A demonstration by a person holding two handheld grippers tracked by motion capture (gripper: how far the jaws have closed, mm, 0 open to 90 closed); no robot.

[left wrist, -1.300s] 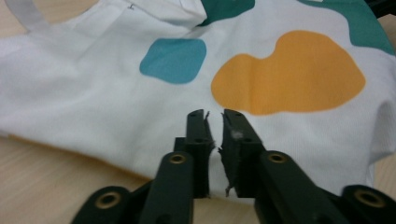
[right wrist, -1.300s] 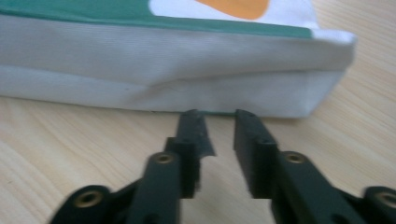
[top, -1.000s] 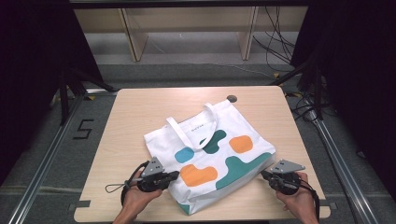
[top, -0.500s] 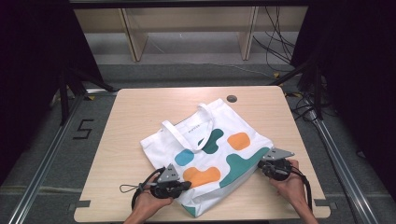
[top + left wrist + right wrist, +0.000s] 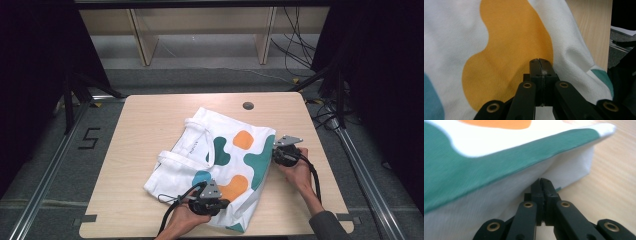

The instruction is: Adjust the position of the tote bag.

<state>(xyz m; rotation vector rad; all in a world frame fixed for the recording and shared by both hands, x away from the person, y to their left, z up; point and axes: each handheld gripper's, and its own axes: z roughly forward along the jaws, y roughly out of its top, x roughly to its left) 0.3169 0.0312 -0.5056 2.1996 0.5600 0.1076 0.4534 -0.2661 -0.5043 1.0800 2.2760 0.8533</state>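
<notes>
A white tote bag (image 5: pixel 220 165) printed with orange and teal blobs lies slanted across the near half of a light wooden table (image 5: pixel 140 125), its handles (image 5: pixel 192 135) pointing toward the far left, as a person grips it from two sides with hand-held tools. The left gripper (image 5: pixel 212 204) has its jaws pressed together on the fabric at the bag's near edge, beside an orange patch (image 5: pixel 506 50), while the right gripper (image 5: pixel 281 154) is likewise clamped on the cloth at the bag's right edge, just under a teal band (image 5: pixel 486 165), with the corner of the bag resting on the wood close by. Both holds look shallow, taking a thin fold near the jaw tips, and that is where trouble could start: a quick pull or an uneven lift may let the cloth slide free of one tool, dropping that side and leaving the bag bunched or twisted. If only the top layer is pinched, the bag could open or billow instead of moving as one piece. With its near corner (image 5: pixel 235 227) already close to the table's front edge, a careless drag toward the person could also send it over the side
</notes>
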